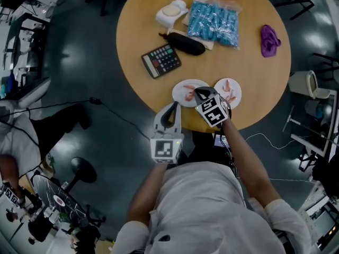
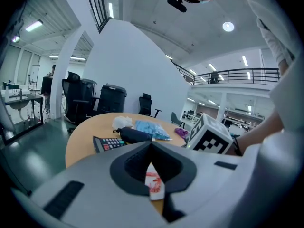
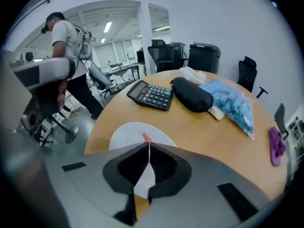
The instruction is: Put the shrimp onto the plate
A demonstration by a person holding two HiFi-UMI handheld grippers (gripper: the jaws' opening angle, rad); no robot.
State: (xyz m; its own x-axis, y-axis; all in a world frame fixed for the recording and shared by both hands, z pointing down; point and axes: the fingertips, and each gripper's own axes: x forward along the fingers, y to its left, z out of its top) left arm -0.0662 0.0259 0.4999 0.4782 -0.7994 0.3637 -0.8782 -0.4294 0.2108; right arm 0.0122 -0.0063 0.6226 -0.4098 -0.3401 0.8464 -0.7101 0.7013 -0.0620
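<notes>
Two white plates sit at the near edge of the round wooden table. The left plate carries pink shrimp, and so does the right plate, where more shrimp lie. My right gripper hangs over the left plate, its jaws shut, with a thin pink shrimp sliver pinched at the tips. My left gripper is off the table's near edge, shut and empty. Through the gap behind its tips I see a plate edge with a red shrimp.
Farther back on the table lie a calculator, a black pouch, a bag of blue packets, a white object and a purple item. A person and a chair base are on the floor to the left.
</notes>
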